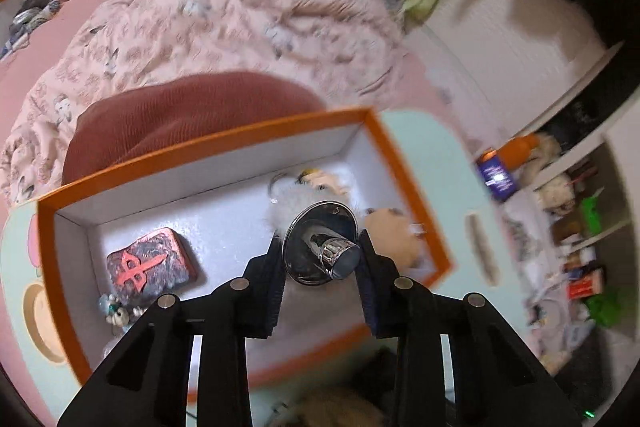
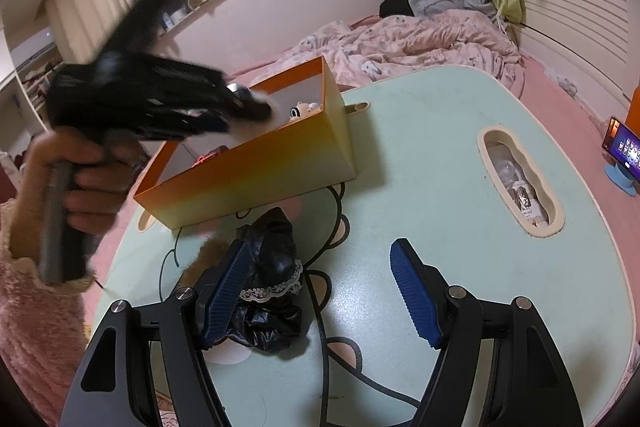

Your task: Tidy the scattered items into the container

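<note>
My left gripper (image 1: 320, 251) is shut on a shiny chrome knob with a round plate (image 1: 320, 247) and holds it above the inside of the orange box (image 1: 208, 143). In the box lie a red and black mahjong-tile piece (image 1: 150, 263), a white fluffy toy (image 1: 280, 207) and small figures. In the right wrist view my right gripper (image 2: 320, 283) is open above the pale green table (image 2: 440, 195). Its left finger (image 2: 228, 279) is beside a black doll with lace trim (image 2: 272, 279). The left gripper (image 2: 160, 107) hangs over the box (image 2: 256, 171).
A black cable (image 2: 332, 359) runs across the table front. A slot in the table (image 2: 520, 179) holds small bottles. A phone on a blue stand (image 2: 624, 151) sits at the right. A rumpled pink duvet (image 1: 224, 27) lies behind the table, shelves (image 1: 568, 219) to the right.
</note>
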Demonstrator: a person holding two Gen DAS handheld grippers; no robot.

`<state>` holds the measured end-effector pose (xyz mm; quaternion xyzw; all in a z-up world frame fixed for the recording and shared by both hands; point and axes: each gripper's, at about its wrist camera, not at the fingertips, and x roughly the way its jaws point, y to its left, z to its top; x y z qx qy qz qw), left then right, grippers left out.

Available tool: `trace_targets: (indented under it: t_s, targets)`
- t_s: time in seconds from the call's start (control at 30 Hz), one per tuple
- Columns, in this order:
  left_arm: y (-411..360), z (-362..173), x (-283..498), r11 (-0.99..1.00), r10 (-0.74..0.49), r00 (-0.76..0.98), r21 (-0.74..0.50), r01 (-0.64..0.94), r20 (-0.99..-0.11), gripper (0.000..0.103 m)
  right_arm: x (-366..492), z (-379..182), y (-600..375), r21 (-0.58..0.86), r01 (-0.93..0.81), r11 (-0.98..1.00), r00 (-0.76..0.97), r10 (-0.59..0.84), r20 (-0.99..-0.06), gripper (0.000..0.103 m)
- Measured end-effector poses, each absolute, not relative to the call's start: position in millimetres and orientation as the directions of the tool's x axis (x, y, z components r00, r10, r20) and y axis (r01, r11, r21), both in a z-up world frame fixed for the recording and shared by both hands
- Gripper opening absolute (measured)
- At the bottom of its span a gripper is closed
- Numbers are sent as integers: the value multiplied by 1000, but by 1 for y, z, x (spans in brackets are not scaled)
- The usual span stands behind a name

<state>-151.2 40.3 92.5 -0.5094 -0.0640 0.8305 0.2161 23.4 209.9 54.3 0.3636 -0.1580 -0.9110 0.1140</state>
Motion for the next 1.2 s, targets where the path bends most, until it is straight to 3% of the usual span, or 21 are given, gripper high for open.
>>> trace_targets:
  t_s: [0.4,0.6,0.73,0.97,1.2]
  targets:
    - [18,132,-81,-777,627,-398,-497,-386,-670,33,22,52,210,369,94,-925,-704,-324,-632,72]
    - [-9,112,-46,-791,611,-472,-507,-342,-635,33,22,51,209,370,94,-924,-702,-326,-634,72]
    - [-27,83,-38,-738,670,-422,-608,-293,-611,33,22,50,208,368,95,-925,-698,-326,-638,72]
    - [-39,60,-37,-759,642,-414,-609,-229,-645,33,23,48,208,367,97,-925,-694,-327,-641,72]
    - [-30,98,-73,-795,601,-444,-554,-247,-664,34,23,47,208,368,96,-925,-690,-328,-645,72]
